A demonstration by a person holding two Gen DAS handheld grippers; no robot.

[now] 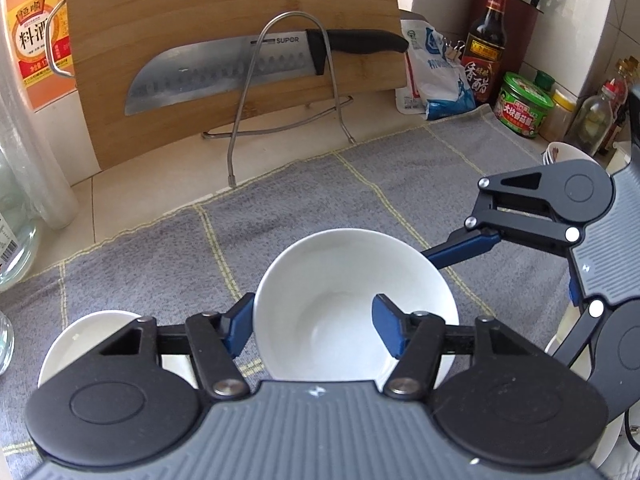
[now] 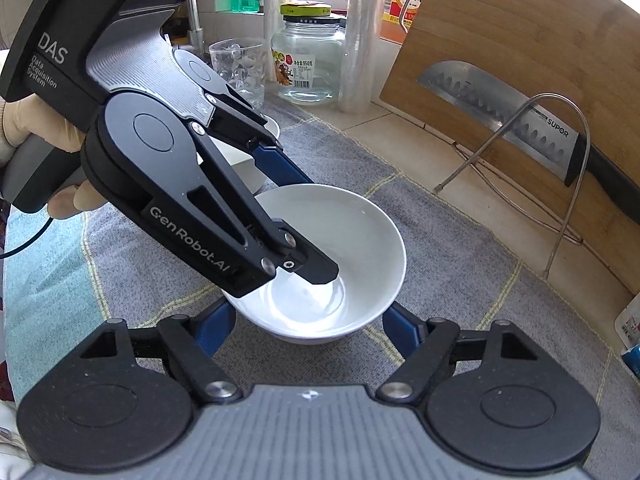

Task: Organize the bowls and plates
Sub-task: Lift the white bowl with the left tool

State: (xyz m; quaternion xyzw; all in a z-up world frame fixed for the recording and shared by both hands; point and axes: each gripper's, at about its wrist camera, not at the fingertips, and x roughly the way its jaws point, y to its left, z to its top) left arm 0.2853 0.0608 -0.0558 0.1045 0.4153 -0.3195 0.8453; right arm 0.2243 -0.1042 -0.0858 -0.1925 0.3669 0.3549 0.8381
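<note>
Cloth [image 1: 160,248], grey w/ pale checks, covers most of the counter; behind it a bamboo cutting board [image 1: 200,8] leans upright in a wire rack [image 1: 244,92], w/ a big knife [image 1: 192,76] lying across its face. White bowl [image 1: 320,264] stands upright on the cloth, approx. in the middle, between both grippers; a smaller white dish [image 1: 80,332] sits just beside it, partly hidden. Left gripper [image 1: 314,316] is clenched on the bowl's wall: one finger inside, the other against the rim from outside. Right gripper [image 2: 306,326] has a finger on each side of the bowl's lower part; whether its pads press I cannot tell, since the rim hides the contact.
</note>
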